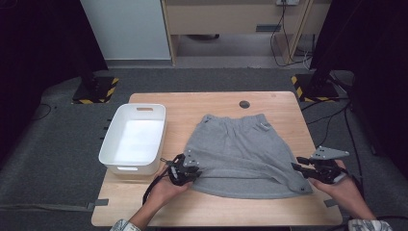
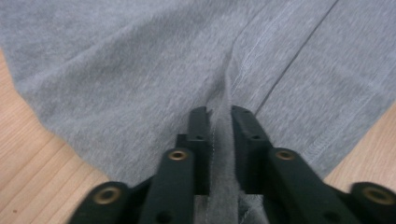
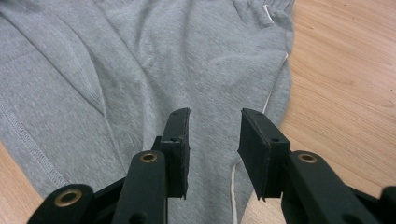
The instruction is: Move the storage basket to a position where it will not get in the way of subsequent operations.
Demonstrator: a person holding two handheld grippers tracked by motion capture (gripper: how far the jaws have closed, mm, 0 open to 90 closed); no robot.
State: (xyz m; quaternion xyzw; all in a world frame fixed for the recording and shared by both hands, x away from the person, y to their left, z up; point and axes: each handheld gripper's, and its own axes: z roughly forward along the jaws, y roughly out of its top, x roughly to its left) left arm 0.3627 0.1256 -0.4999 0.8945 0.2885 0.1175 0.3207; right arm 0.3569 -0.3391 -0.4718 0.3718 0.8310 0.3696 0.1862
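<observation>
fabric fold [image 2: 223, 154] pinched in left tongs [image 2: 219, 116], seen close in left gripper view.

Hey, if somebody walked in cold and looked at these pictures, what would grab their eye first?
A pair of grey cotton shorts lies spread in the middle of the pale wooden table. The left tongs pinch a fold of its fabric, while the right tongs straddle its other side with a gap showing. A white plastic bin sits at the table's left edge.

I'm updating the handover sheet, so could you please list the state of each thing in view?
Grey shorts: spread flat on table, near hem gathered.
White bin: upright, empty.
Left gripper: fingers shut on a fold of the shorts.
Right gripper: fingers apart, fabric between them.
</observation>
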